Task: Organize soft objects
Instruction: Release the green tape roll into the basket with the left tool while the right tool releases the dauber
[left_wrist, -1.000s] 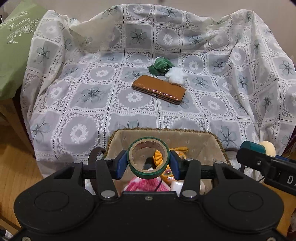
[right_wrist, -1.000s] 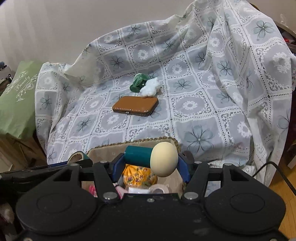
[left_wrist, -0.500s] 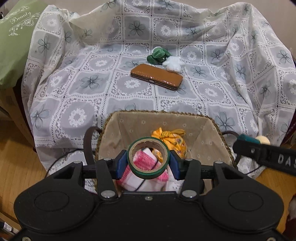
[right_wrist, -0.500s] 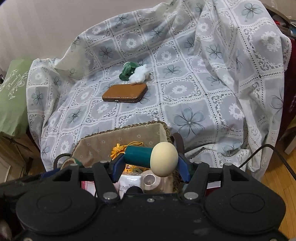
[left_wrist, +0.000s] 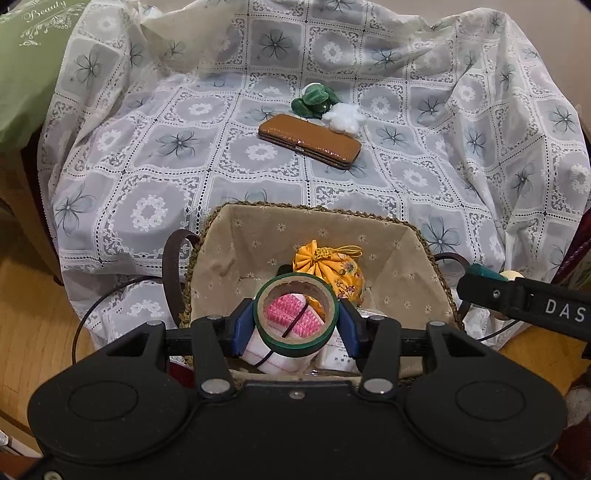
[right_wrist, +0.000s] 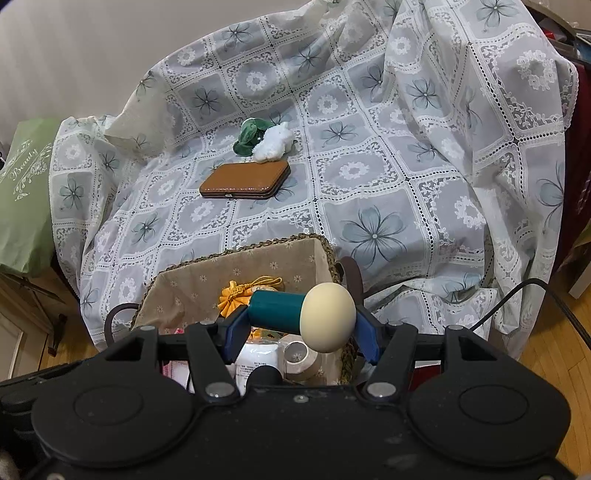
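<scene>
The basket (left_wrist: 236, 236) mouth is open at 12 o'clock, but a yellow pouch (left_wrist: 332, 267) and pink-white packets (left_wrist: 291, 314) crowd its floor. Beyond it, the lace-covered seat (left_wrist: 147, 177) lies bare at 10 o'clock, while a brown case (left_wrist: 310, 140), green plush (left_wrist: 314, 101) and white fluff (left_wrist: 343, 118) cluster at 1 o'clock.

I see the basket (left_wrist: 225, 236) nearest me, in front of the draped cloth (left_wrist: 155, 155), with a pouch (left_wrist: 341, 266) inside. Further back on the cloth lies a flat case (left_wrist: 310, 140); two soft toys (left_wrist: 314, 103) sit touching, just behind it.
</scene>
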